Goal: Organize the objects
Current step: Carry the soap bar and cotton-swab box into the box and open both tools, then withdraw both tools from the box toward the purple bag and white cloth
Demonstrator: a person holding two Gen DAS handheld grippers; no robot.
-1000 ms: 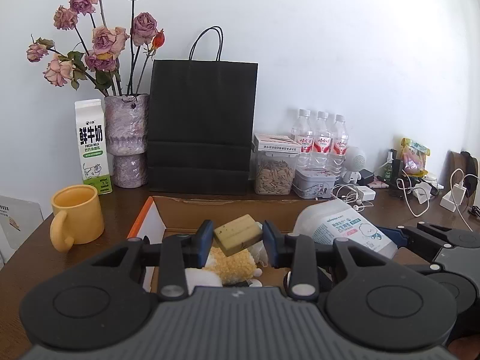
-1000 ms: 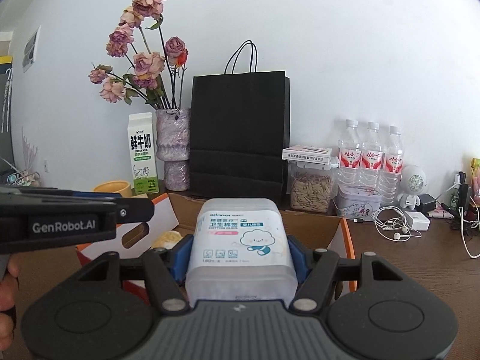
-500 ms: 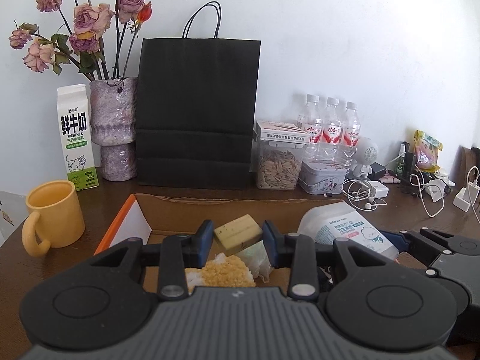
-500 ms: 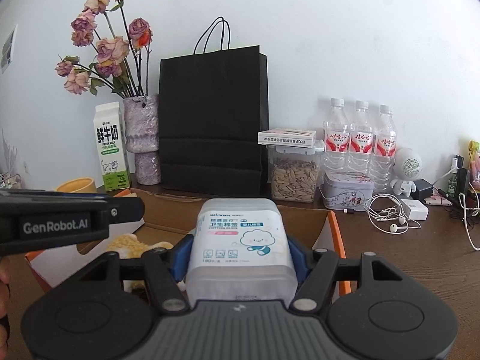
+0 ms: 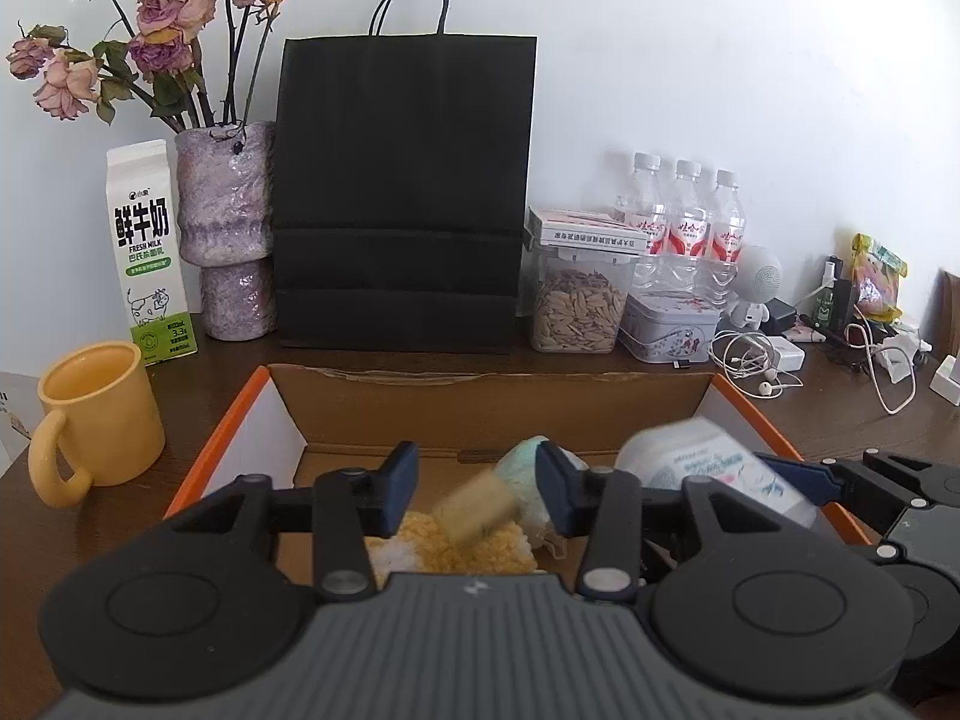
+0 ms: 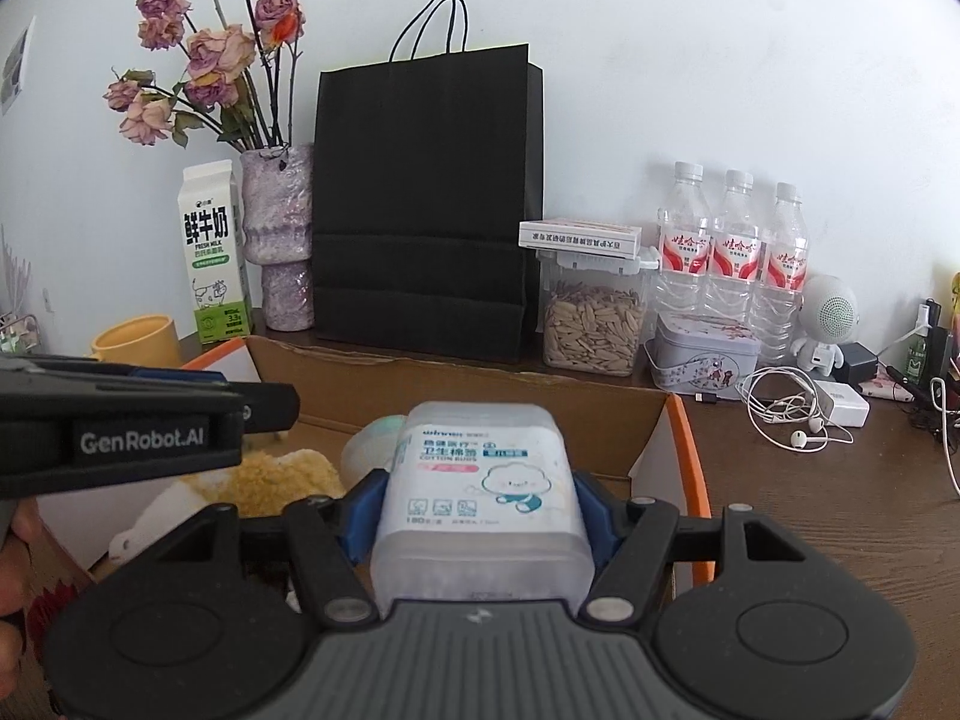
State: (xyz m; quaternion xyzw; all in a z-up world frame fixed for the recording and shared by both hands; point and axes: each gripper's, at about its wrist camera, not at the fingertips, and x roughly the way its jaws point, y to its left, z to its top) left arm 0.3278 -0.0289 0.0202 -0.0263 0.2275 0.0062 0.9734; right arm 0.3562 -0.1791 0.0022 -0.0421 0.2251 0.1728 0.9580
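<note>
An open cardboard box (image 5: 480,402) with orange edges sits on the wooden table in front of both grippers. My left gripper (image 5: 477,474) hangs over it, its jaws opening. A small yellow-green block (image 5: 477,510) shows blurred between them, clear of both pads, just above a yellow fluffy item (image 5: 420,546) and a pale teal bundle (image 5: 522,468) inside the box. My right gripper (image 6: 480,498) is shut on a translucent cotton-swab box (image 6: 480,480), held over the right half of the cardboard box (image 6: 456,384). The swab box (image 5: 708,468) also shows in the left wrist view.
A yellow mug (image 5: 96,414), a milk carton (image 5: 150,252) and a vase of dried roses (image 5: 228,228) stand at the left. A black paper bag (image 5: 402,198) is behind the box. A seed jar (image 5: 579,300), three water bottles (image 5: 687,228), a tin (image 5: 669,324) and tangled earphones (image 5: 756,360) crowd the right.
Both grippers moved forward and lower over the cardboard box. The left jaws spread and the yellow-green block slipped out of their grip, dropping. The right grip on the swab box is unchanged.
</note>
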